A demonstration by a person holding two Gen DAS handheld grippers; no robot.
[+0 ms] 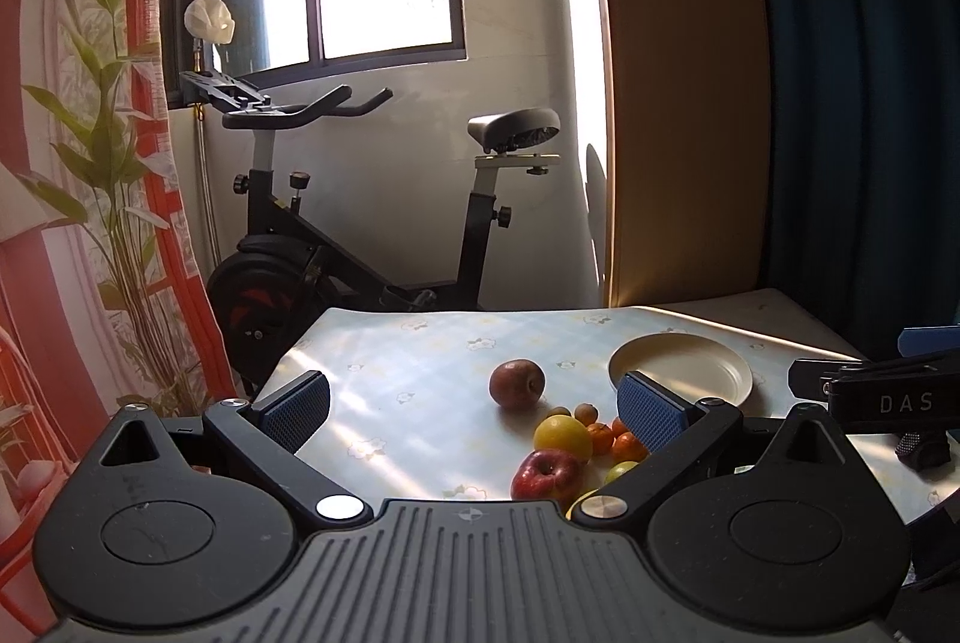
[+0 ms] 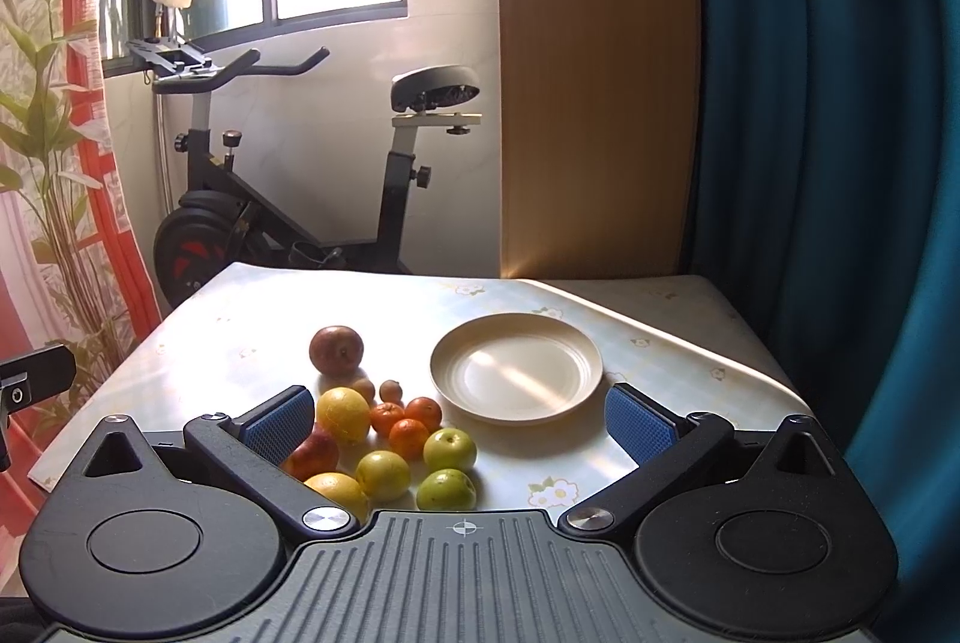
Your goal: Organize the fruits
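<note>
I have both grippers hovering at the near edge of the table (image 2: 672, 337), which is covered in a pale floral oilcloth. The left gripper (image 1: 474, 403) has its blue-padded fingers spread wide and holding nothing; the right gripper (image 2: 459, 418) is the same, wide apart and empty.

The fruit sits in a tight cluster near me: a dull brownish-red round fruit (image 2: 336, 350) at the far side, a large yellow citrus (image 2: 343, 414), three small orange mandarins (image 2: 409, 438) touching one another, three yellow-green round fruits (image 2: 450, 450), a red apple (image 2: 312, 454) partly hidden behind my right gripper's left finger, and another yellow fruit (image 2: 339, 490) at the very near edge. Two small brown nut-like fruits (image 2: 391, 391) lie between the pile and the brownish-red one. The empty cream round plate (image 2: 516, 368) lies just to the right of the heap, close but not touching it.

My worry is the crowding. Everything here is round and touching its neighbour, so if I drop a finger into the pile I would likely nudge one fruit into the next and start them rolling; the oilcloth looks glossy and would not stop them. The near fruits sit close to the table edge and could go over. The plate is shallow-rimmed, so a fruit released with any sideways motion may roll straight off. Strong window glare also washes out the tabletop, making depth harder for me to judge.
</note>
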